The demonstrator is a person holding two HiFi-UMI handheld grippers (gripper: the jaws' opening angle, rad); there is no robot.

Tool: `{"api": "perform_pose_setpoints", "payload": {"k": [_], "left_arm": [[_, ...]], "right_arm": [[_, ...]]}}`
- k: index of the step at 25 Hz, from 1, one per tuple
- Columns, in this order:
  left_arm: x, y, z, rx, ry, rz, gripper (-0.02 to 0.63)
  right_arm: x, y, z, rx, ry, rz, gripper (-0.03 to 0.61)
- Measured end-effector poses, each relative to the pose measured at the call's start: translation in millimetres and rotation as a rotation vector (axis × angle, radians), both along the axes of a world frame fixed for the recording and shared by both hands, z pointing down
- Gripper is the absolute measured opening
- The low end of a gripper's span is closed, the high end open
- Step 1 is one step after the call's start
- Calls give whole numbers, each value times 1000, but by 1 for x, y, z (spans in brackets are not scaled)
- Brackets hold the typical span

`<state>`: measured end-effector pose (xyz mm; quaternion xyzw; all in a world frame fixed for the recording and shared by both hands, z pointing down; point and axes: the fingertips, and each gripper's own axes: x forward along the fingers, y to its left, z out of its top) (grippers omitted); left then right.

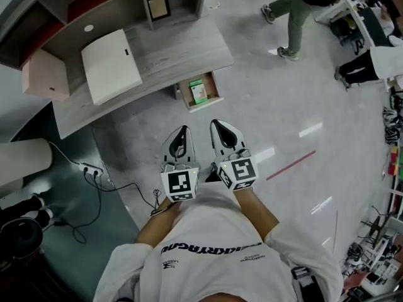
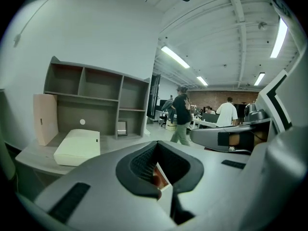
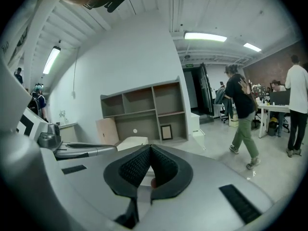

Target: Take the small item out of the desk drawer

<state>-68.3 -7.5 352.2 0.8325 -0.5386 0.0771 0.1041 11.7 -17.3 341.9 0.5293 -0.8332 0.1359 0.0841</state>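
Observation:
In the head view the desk drawer (image 1: 216,87) stands pulled open under the grey desk (image 1: 182,49), and a small green and white item (image 1: 198,91) lies inside it. Both grippers hover over the floor in front of the drawer, apart from it and pointing toward it. The left gripper (image 1: 183,130) has its jaws together with nothing between them. The right gripper (image 1: 218,124) beside it is shut and empty too. The left gripper view shows its tips (image 2: 155,144) meeting, and the right gripper view shows the same for its own tips (image 3: 150,147).
A white box (image 1: 110,65) lies on the desk, a pink panel (image 1: 44,74) leans at its left end, and a small picture frame (image 1: 158,7) stands in the hutch. A person (image 1: 293,17) walks at the far right. A power strip with cables (image 1: 91,168) lies on the floor left.

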Motion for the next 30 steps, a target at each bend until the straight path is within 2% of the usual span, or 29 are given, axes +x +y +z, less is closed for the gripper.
{"api": "perform_pose_setpoints", "payload": {"k": [3, 15, 30], "left_arm": [[3, -11, 15, -35, 1, -2, 15], [13, -51, 88, -154, 14, -100, 15], [30, -95, 173, -213, 16, -141, 15]], "right_arm": [[1, -14, 10, -15, 3, -10, 31], [9, -57, 85, -132, -12, -69, 31], [29, -110, 204, -262, 14, -67, 31]]}}
